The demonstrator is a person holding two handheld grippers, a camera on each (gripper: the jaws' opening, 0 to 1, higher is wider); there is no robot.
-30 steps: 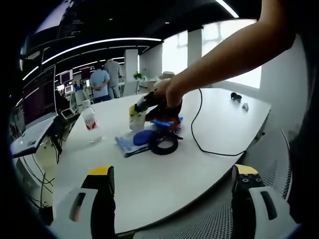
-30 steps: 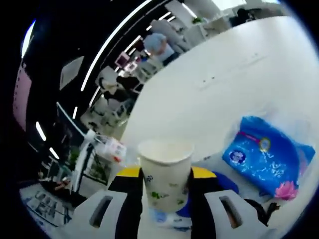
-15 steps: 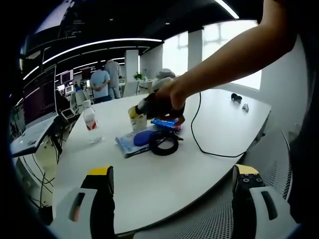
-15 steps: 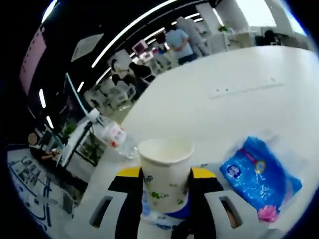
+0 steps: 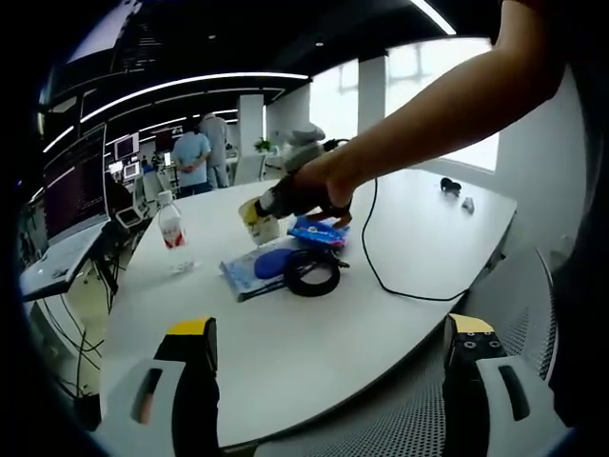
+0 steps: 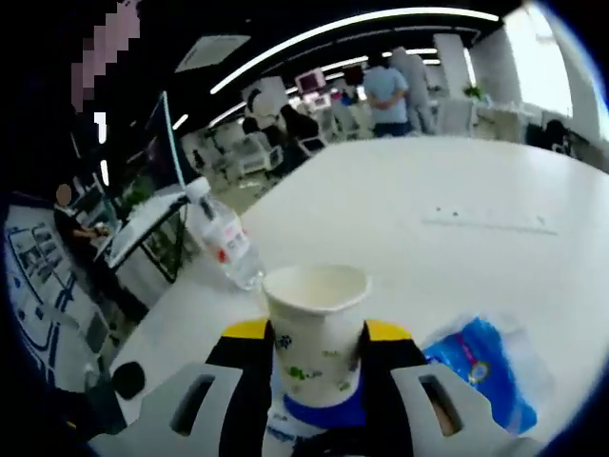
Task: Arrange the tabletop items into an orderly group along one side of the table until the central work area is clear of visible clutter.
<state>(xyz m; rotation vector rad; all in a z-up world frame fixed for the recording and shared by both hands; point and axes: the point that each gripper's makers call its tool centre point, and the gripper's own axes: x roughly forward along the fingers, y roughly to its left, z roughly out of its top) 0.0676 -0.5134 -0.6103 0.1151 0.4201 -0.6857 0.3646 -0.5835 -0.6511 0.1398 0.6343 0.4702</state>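
White tabletop (image 5: pixel 409 248) in the left gripper view: one bottle (image 5: pixel 173 235), one black cable coil (image 5: pixel 311 272), one blue packet (image 5: pixel 320 230). Left gripper (image 5: pixel 324 381) hangs wide open, back off the edge.

Right gripper view — right gripper (image 6: pixel 318 367) pinches the one paper cup (image 6: pixel 316 328) above the clutter. Thin paper, so squeezing harder could crumple it, or a tilt could slip it.

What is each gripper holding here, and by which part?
The right gripper holds a paper cup, jaws clamped on opposite sides of its wall below the rim. The left gripper is open and holds nothing.
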